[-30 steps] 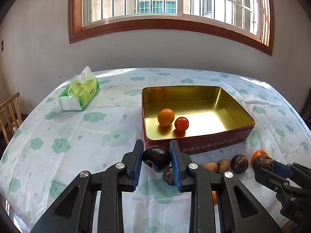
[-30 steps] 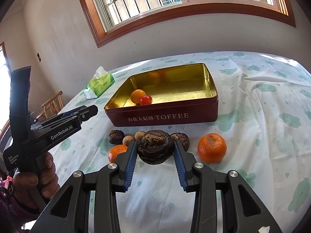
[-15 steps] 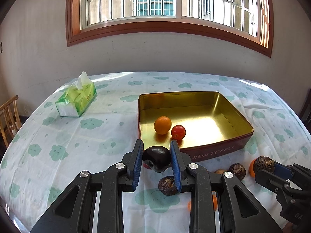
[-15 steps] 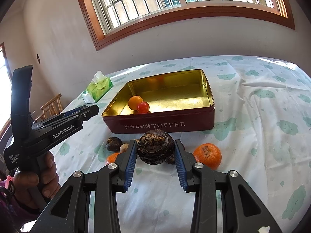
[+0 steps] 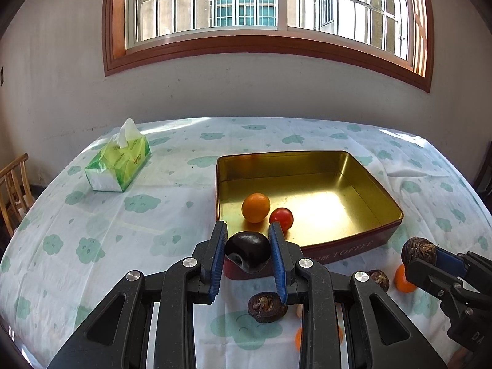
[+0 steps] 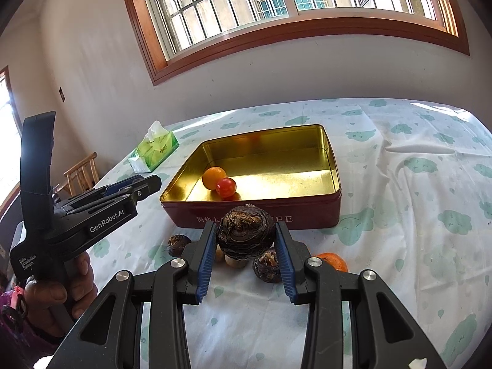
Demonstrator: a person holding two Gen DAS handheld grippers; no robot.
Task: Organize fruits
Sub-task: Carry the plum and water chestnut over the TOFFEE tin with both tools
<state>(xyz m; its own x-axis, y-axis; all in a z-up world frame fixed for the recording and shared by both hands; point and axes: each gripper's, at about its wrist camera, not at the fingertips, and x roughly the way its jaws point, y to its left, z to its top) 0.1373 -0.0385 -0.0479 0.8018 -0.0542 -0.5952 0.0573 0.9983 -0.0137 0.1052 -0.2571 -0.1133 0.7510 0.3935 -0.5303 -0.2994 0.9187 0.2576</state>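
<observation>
Above the tin's (image 5: 353, 246) near wall, the left gripper (image 5: 247, 253) clamps a smooth dark fruit (image 5: 247, 250) at its widest part; glossy, it could slip. The right gripper (image 6: 245, 240) pinches a rough, firm brown bulb (image 6: 246, 235) across its middle; it looks light, secure.

The tin (image 6: 307, 218) reads "TOFFEE" (partly hidden); the left gripper (image 6: 147, 184) reads "GenRobot.AI".
</observation>
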